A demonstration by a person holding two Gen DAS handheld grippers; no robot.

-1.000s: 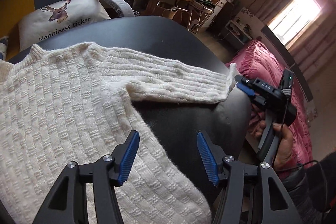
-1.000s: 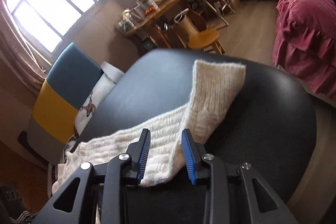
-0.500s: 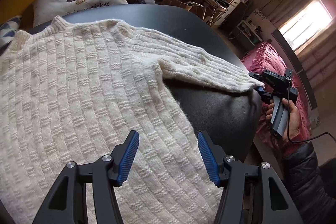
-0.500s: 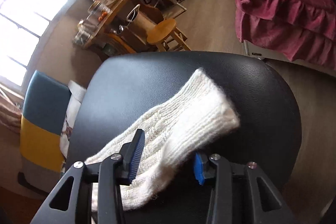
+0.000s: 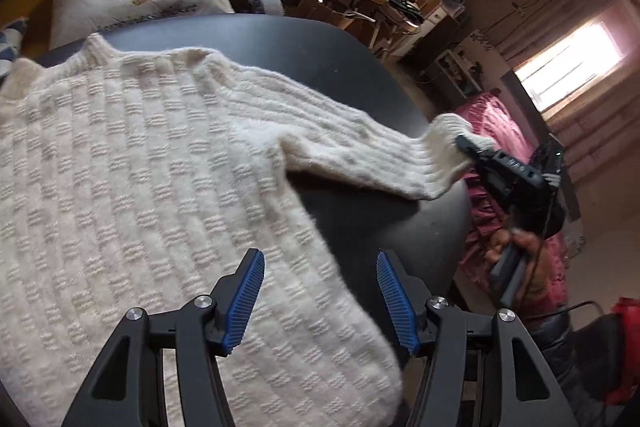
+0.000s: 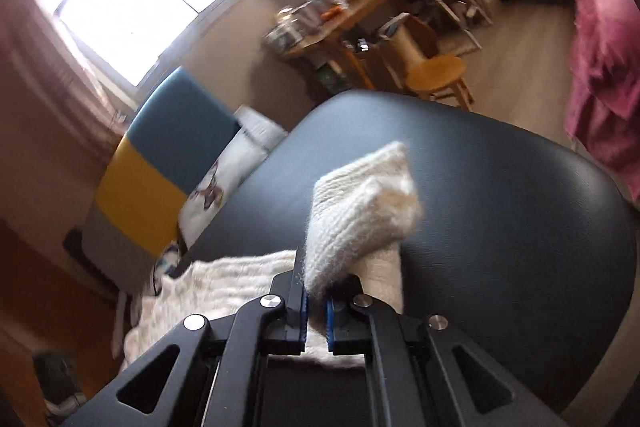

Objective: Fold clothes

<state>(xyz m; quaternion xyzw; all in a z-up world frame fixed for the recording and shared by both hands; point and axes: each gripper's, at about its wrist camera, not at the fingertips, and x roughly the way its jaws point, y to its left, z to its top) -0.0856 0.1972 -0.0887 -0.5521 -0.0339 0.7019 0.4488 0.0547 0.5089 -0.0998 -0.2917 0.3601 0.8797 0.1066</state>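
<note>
While a cream sweater (image 5: 132,163) of chunky basket-weave knit lies flat across the dark, smooth, rounded worktop (image 5: 320,55), its left part runs out of the left wrist view and its hem is hidden behind the left hand-held gripper (image 5: 320,299). That hand-held gripper hovers over the sweater's lower edge with its ribbed blue pads (image 5: 246,301) wide apart, holding nothing. Further right, the ribbed sleeve (image 5: 352,151) stretches toward the worktop's rim, where the right hand-held gripper (image 6: 316,311) has its pads pinched tight on the cuff (image 6: 364,203), which stands up in a soft, folded peak. A hand (image 5: 516,247) grips its handle, partly hidden. The right wrist view is motion-blurred, so the room behind is hard to make out.
</note>
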